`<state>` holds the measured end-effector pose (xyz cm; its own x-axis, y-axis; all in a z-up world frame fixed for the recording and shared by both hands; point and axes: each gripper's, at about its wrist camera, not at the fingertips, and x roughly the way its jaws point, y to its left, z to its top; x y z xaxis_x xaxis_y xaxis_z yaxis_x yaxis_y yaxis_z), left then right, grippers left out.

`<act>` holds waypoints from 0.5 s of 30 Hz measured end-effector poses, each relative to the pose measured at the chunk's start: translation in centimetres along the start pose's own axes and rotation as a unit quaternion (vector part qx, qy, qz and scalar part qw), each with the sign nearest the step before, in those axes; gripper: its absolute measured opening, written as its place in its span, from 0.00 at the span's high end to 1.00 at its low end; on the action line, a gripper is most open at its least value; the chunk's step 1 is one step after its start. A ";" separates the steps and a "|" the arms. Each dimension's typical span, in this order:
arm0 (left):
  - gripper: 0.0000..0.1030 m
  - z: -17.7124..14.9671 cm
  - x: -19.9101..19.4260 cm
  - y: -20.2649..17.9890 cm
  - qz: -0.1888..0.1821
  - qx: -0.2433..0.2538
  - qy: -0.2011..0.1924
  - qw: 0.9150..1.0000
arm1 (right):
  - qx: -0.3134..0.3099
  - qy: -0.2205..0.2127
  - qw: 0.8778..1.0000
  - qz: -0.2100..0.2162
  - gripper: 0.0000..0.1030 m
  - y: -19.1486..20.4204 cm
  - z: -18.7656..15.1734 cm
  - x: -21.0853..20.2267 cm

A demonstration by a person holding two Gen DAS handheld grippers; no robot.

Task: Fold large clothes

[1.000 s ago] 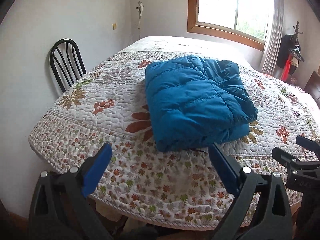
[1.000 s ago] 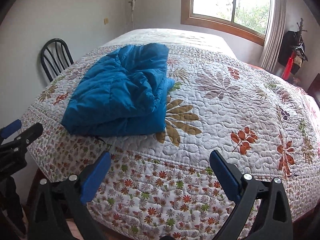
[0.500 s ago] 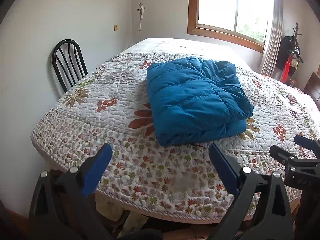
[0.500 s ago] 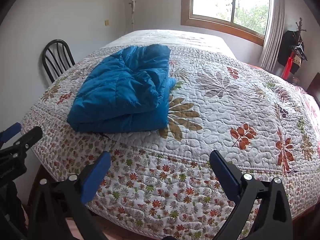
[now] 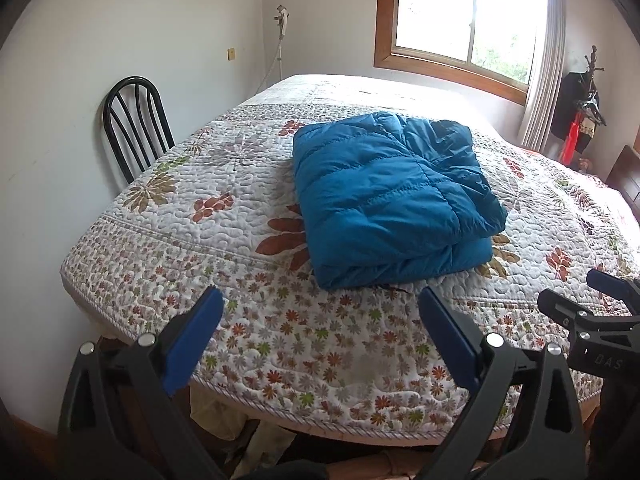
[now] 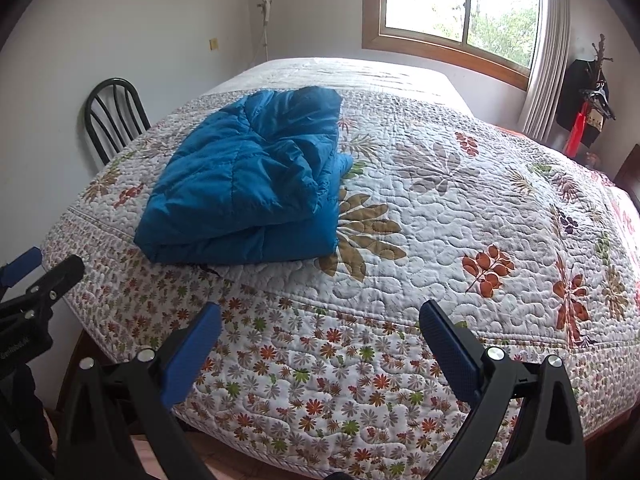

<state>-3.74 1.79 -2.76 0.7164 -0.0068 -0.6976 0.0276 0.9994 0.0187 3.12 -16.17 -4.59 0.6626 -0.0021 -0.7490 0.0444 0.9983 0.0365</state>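
Note:
A blue quilted puffer jacket [image 5: 384,200] lies folded in a thick rectangle on the bed's floral quilt [image 5: 208,232]. It also shows in the right wrist view [image 6: 248,184], left of centre. My left gripper [image 5: 320,320] is open and empty, held back over the bed's near edge, short of the jacket. My right gripper [image 6: 320,332] is open and empty, over the near edge to the right of the jacket. Each gripper shows at the edge of the other's view.
A black metal chair [image 5: 134,124] stands against the wall at the bed's left side. A window [image 5: 468,20] with a curtain is behind the bed. A coat stand [image 5: 588,96] with dark and red items is at the right. The floor shows below the bed edge.
Both grippers have drawn back from the bed, so the jacket looks smaller and farther. The jacket has not moved. Both grippers stay open.

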 end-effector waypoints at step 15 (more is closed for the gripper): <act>0.05 0.0 0.0 0.1 0.000 -0.001 0.000 1.000 | -0.001 0.002 1.000 0.002 0.04 0.1 0.0 0.1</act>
<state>-3.69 1.87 -2.76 0.7164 -0.0061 -0.6977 0.0257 0.9995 0.0176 3.19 -16.09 -4.68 0.6594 0.0013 -0.7518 0.0402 0.9985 0.0370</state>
